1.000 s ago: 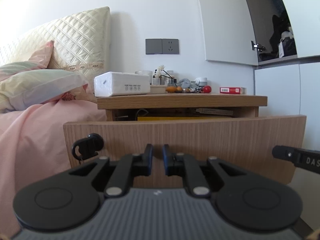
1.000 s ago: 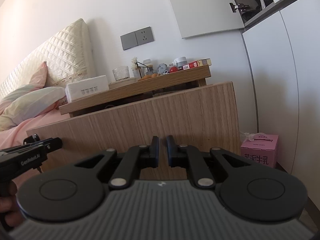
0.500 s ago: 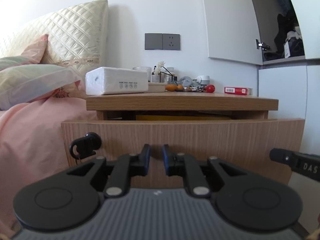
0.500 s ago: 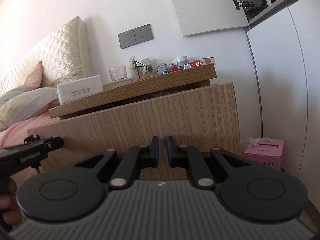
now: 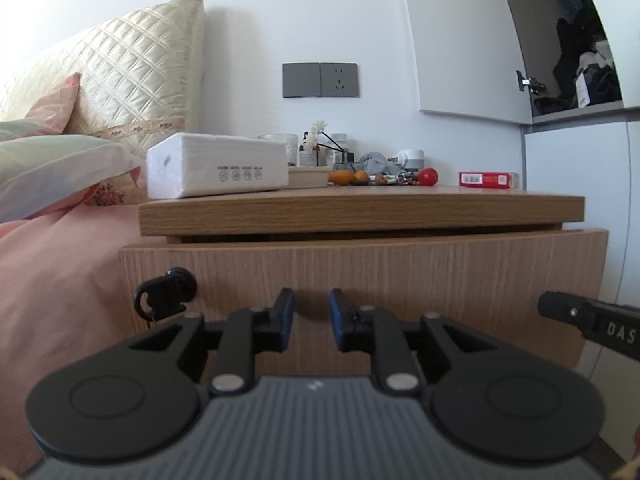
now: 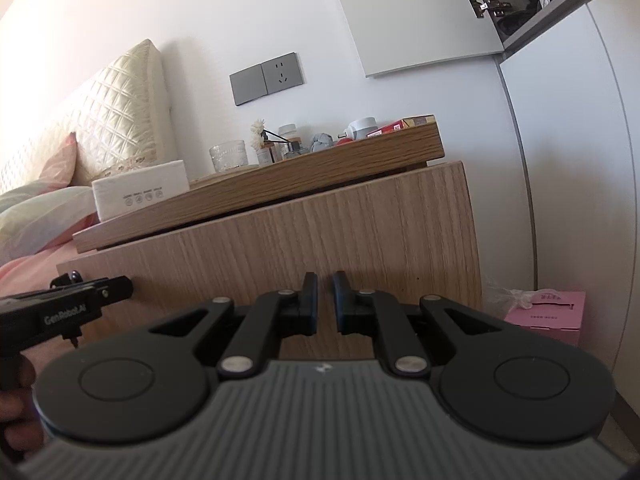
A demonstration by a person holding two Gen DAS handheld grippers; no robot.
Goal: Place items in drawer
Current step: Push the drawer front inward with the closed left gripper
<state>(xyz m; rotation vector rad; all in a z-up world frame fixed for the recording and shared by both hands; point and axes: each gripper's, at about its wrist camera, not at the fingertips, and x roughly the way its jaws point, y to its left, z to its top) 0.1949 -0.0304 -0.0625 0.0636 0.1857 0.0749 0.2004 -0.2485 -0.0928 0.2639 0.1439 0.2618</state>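
Pink bedding (image 5: 60, 280) fills the left side, with a quilted cream headboard (image 5: 132, 80) and pillows behind it. Beside the bed stands a wooden nightstand (image 5: 360, 208). Its drawer (image 5: 360, 268) sits just under the top, its pale wood front facing both cameras and only a thin dark gap above it. On the top, from left to right, lie a white tissue pack (image 5: 218, 170), a glass, small bottles with a flower, orange fruit, a red ball (image 5: 428, 176) and a red box (image 5: 486, 179). A pink box (image 6: 550, 314) sits on the floor to the right. The left gripper (image 5: 311, 316) points at the drawer front, its jaws a little apart and empty. The right gripper (image 6: 325, 300) does the same, its jaws nearly together, holding nothing.
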